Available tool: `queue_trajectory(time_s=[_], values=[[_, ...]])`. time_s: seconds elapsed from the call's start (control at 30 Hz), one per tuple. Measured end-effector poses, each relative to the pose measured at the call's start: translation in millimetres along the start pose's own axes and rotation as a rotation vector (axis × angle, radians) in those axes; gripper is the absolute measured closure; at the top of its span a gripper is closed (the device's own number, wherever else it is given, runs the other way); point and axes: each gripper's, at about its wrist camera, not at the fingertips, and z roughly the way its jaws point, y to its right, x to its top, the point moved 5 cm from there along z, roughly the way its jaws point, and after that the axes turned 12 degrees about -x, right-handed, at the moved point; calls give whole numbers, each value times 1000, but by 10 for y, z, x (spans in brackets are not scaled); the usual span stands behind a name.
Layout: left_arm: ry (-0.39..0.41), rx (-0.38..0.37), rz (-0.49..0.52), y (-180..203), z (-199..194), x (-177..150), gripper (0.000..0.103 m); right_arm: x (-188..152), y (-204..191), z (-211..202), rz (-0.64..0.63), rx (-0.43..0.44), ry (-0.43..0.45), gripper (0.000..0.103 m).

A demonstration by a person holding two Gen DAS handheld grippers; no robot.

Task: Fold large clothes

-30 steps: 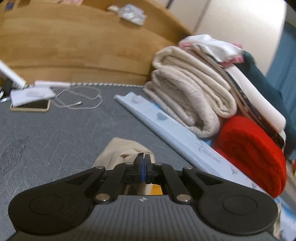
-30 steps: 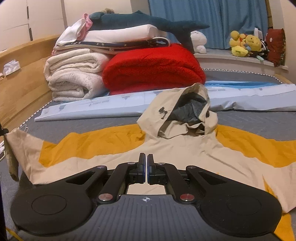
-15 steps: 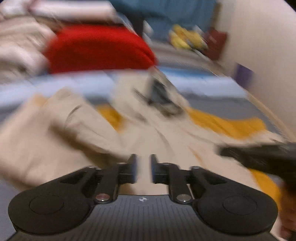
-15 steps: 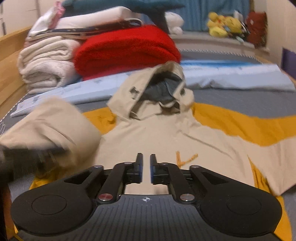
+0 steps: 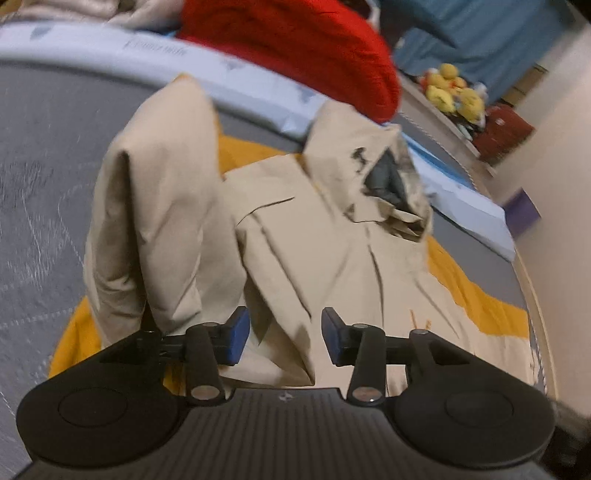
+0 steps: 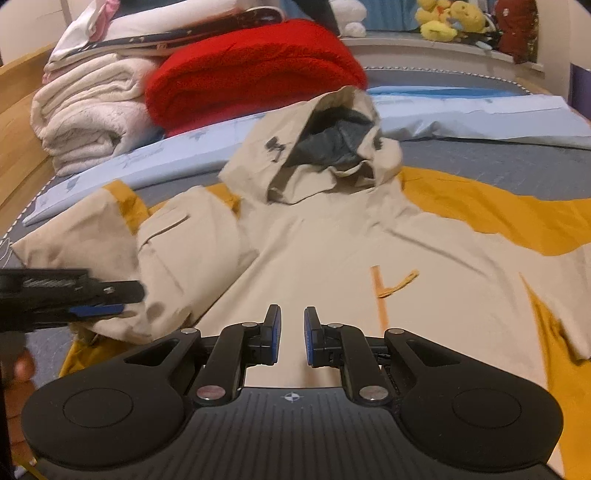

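Observation:
A beige and yellow hooded jacket (image 6: 332,236) lies spread on the grey mattress, hood toward the far side. Its left sleeve (image 6: 177,251) is folded inward over the body; it also shows in the left wrist view (image 5: 155,221). My left gripper (image 5: 284,336) is open and empty just above the folded sleeve's cuff; it shows at the left edge of the right wrist view (image 6: 99,299). My right gripper (image 6: 291,336) is open a little and empty, low over the jacket's front hem. The right sleeve (image 6: 517,218) lies stretched out to the right.
A red blanket (image 6: 251,74), rolled cream blankets (image 6: 88,122) and folded linens are stacked at the far left. A light blue sheet (image 6: 461,114) runs along behind the hood. Plush toys (image 6: 447,18) sit on the far ledge. A wooden bed frame (image 6: 18,147) borders the left.
My left gripper carried the left sleeve across and over the jacket body, then opened and let it go. My right gripper opened slightly and stayed over the hem.

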Motion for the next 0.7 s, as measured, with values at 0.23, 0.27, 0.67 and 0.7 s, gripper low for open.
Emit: queue_trajectory(time_s=[0.23,0.27,0.67,0.7], values=[[18,-15,-30,-25,148,-34,77,48,-37,-38,7,63,18,82],[23,-11,-22,-19,162,-40,87,65,-27,-41,12,65,19,81],[63,-246,399,1016,34,-271,102,258,598,-94,273,-59,70,72],[-7,-291,390,1057,104,-357,101,255,679,-90,307,-82,70,68]])
